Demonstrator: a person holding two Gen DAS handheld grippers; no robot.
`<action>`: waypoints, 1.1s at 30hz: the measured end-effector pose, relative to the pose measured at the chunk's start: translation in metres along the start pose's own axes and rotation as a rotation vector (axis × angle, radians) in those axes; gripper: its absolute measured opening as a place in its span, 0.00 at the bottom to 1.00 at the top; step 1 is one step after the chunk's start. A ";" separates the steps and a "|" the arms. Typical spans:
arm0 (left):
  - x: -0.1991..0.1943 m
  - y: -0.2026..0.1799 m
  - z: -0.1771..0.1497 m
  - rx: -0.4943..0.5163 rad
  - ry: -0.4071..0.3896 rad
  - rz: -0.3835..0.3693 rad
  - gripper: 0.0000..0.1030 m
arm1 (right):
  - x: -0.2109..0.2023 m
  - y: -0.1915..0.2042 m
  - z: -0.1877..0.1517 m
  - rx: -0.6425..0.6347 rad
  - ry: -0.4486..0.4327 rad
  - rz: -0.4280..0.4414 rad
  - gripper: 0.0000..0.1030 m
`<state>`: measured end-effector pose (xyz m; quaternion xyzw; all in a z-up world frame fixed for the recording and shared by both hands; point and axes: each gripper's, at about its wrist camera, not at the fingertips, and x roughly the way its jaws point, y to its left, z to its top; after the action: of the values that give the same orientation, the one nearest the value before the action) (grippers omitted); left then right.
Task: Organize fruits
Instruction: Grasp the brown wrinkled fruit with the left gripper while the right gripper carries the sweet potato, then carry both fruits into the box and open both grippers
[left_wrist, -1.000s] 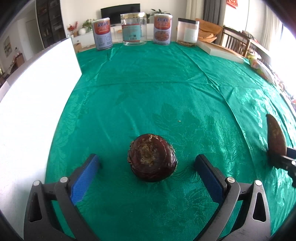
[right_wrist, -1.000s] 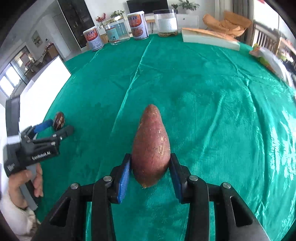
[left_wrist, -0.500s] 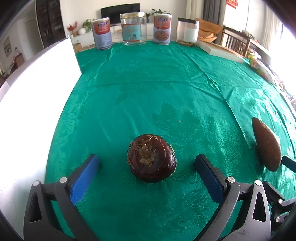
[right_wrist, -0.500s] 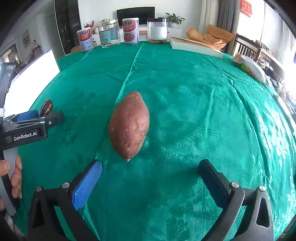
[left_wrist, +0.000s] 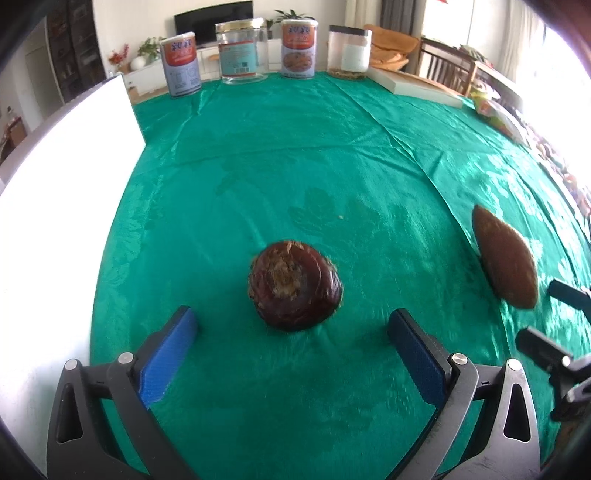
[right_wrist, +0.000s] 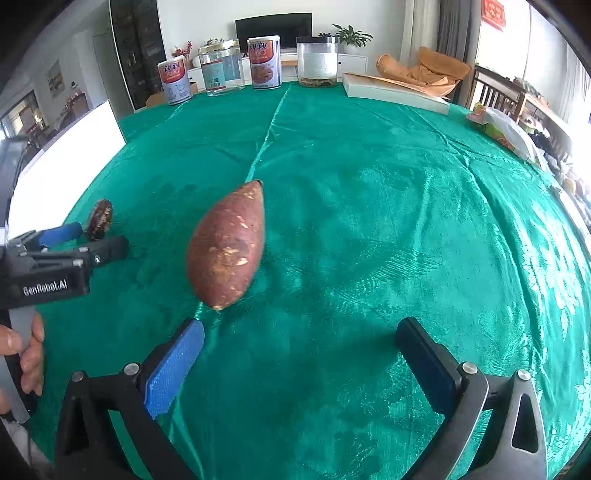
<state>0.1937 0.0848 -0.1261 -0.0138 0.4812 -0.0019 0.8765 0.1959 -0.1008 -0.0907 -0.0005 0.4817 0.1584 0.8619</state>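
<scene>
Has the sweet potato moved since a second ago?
Yes. The sweet potato has left the right claw, now open, and lies on the green tablecloth, left of its centre crease.

Each wrist camera looks forward and steeply down along its own tongs, close above the green worktop (left_wrist: 295, 147). Both views share the sweet potato (right_wrist: 227, 245), dark round tuber (left_wrist: 294, 290) and far jars (left_wrist: 242, 51).

1. 1 sweet potato (right_wrist: 226, 245) lying on green cloth (right_wrist: 369, 221).
2. 1 dark round bulb (left_wrist: 294, 284) sitting there too.
3. 2 printed cans (left_wrist: 180, 63) + 2 clear jars (left_wrist: 242, 51) standing at far edge.
4. 1 white flat box (right_wrist: 397, 94) lying nr them.
5. 2 grippers showing: left gripper (left_wrist: 293, 352), right gripper (right_wrist: 301, 363).
</scene>
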 end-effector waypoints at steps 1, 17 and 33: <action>-0.004 0.003 -0.002 -0.010 0.010 -0.021 0.98 | -0.004 -0.004 0.006 0.042 0.008 0.046 0.99; -0.014 0.001 0.013 -0.040 0.003 -0.038 0.38 | 0.048 0.030 0.083 0.013 0.399 0.020 0.40; -0.263 0.193 -0.040 -0.516 -0.262 -0.255 0.38 | -0.075 0.229 0.106 -0.053 0.186 0.668 0.40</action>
<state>0.0172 0.2809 0.0691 -0.2959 0.3433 0.0121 0.8913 0.1849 0.1121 0.0629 0.1205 0.5275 0.4432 0.7147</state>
